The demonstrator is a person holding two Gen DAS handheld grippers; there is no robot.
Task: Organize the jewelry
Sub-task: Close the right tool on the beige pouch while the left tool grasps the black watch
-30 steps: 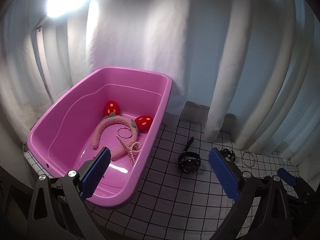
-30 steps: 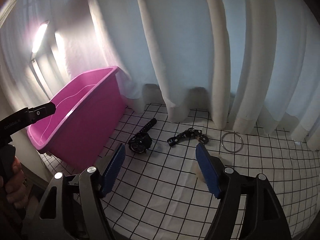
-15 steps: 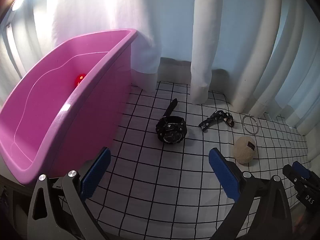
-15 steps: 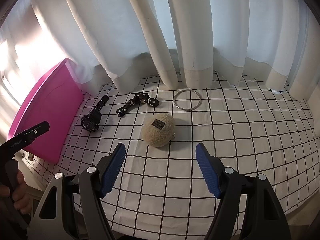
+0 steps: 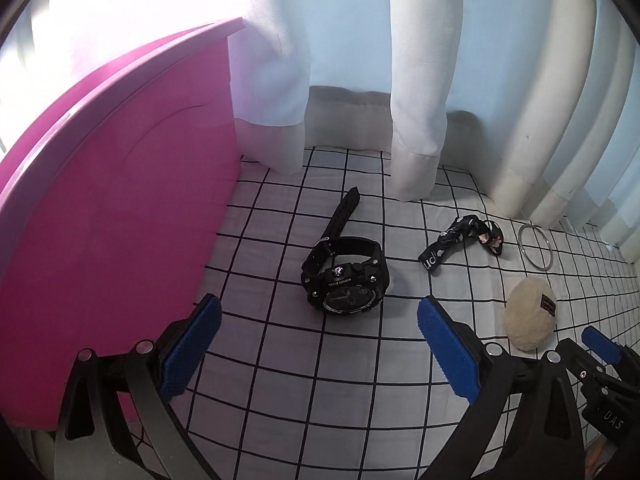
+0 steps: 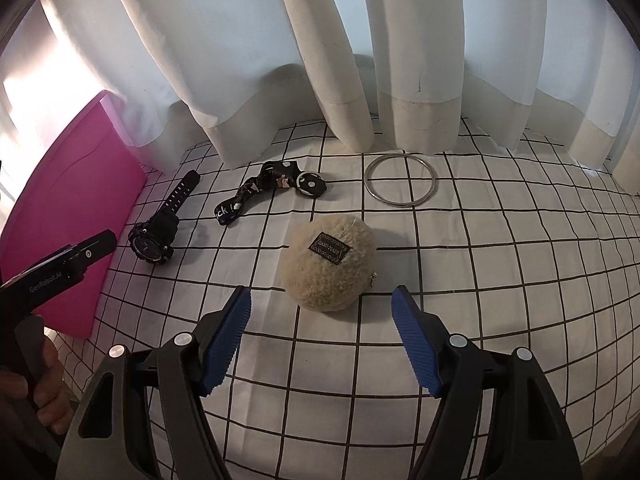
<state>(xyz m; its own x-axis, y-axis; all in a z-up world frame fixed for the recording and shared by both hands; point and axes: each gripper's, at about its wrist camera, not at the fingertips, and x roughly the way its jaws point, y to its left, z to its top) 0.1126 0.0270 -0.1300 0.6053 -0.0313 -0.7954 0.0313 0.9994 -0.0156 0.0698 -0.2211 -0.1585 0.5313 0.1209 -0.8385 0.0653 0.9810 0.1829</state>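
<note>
1. L gripper (image 5: 318,354): blue-padded fingers (image 5: 448,354) spread wide, nothing between them. Hovers over the white black-grid cloth (image 5: 280,380), lined up on the chunky black digital wristwatch (image 5: 346,276) just ahead.
2. R gripper (image 6: 322,340): blue pads also wide apart, empty. The round cream fleece pouch w/ dark sewn label (image 6: 328,262) sits right in front, centred on the gap, not touching either pad.
3. Watch: lies face-up on the cloth, near the bin wall. Long axis runs from the case, nearest the L gripper, along the strap (image 5: 344,212) back toward the curtain and slightly right, roughly in line w/ the L gripper's approach.
4. Farther out: black printed fabric strap w/ small charms (image 6: 268,188), long axis diagonal, charm end toward the curtain; then thin silver metal bangle (image 6: 401,183), flat on the cloth by the curtain hem.
5. Magenta plastic bin (image 5: 120,216) at far left; its inside is out of view here.
6. Progress, as a judgement: four pieces loose on the cloth, none gripped. Watch & pouch look like the next picks. Can't tell what's in the bin already.
</note>
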